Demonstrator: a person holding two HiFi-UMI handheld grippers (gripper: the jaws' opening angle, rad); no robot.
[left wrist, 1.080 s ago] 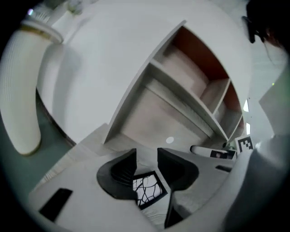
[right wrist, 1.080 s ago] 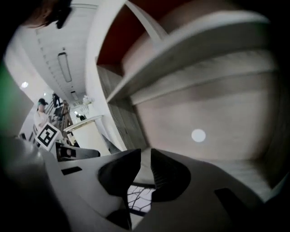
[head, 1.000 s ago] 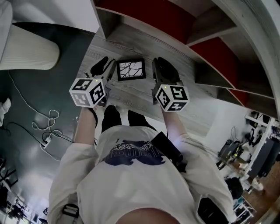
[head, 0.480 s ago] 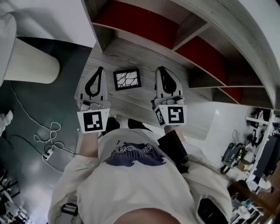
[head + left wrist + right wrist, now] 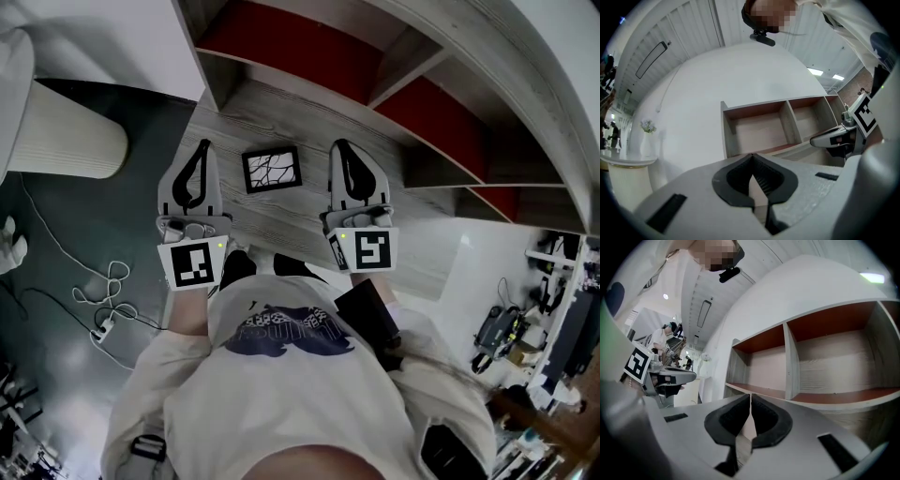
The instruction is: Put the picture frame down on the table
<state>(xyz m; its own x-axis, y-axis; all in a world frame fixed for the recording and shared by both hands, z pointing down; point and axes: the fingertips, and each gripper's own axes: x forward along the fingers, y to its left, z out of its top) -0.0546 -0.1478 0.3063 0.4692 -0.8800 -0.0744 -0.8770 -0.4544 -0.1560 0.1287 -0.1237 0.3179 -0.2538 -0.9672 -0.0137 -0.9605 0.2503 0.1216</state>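
Observation:
The picture frame (image 5: 273,169), black-edged with a branching line drawing on white, lies flat on the grey wood table (image 5: 281,220). My left gripper (image 5: 202,148) hovers just left of the frame, jaws shut on nothing. My right gripper (image 5: 338,147) hovers just right of it, also shut and empty. Neither touches the frame. In the left gripper view the shut left gripper (image 5: 751,157) points at the shelf unit (image 5: 773,126), with the right gripper (image 5: 834,139) at the right edge. In the right gripper view the shut right gripper (image 5: 750,397) faces the shelves (image 5: 820,366); the frame is hidden in both gripper views.
A shelf unit (image 5: 375,75) with red-backed compartments stands along the table's far side. A white ribbed cylinder (image 5: 56,131) sits left of the table. Cables and a power strip (image 5: 101,286) lie on the dark floor at the left.
Both grippers have drawn back from the frame's sides and spread slightly apart. The frame stays flat on the table; since half a second ago almost nothing has moved.

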